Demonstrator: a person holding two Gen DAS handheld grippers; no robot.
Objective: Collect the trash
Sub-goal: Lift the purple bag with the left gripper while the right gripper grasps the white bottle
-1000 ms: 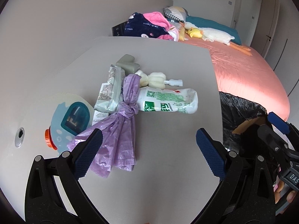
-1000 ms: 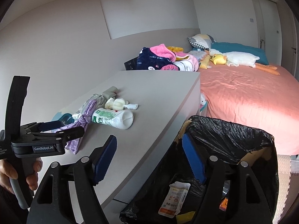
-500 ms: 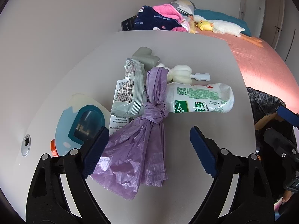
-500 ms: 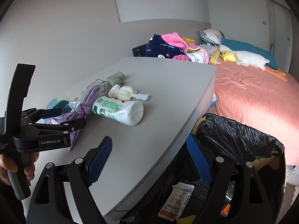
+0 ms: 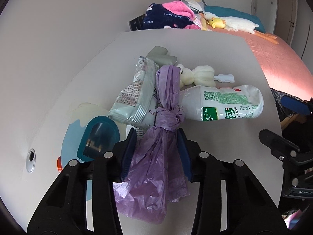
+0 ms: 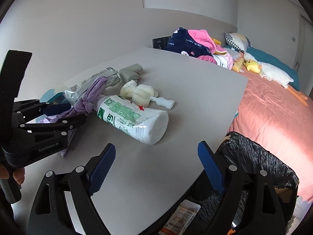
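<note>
A knotted purple plastic bag lies on the grey table. My left gripper is shut on the purple bag just below its knot; the same grip shows in the right wrist view. Beside the bag lie a white and green bottle, a silvery snack packet, a cream crumpled wad and a white plastic piece. My right gripper is open and empty over the table's near edge, short of the bottle.
A black-lined trash bin with wrappers inside stands at the table's right edge. A blue and teal box and a grey part lie left and behind. A pink bed with clothes and plush toys lies beyond.
My left gripper moved forward over the purple bag and closed on it below the knot. My right gripper drifted left over the table, still open.
</note>
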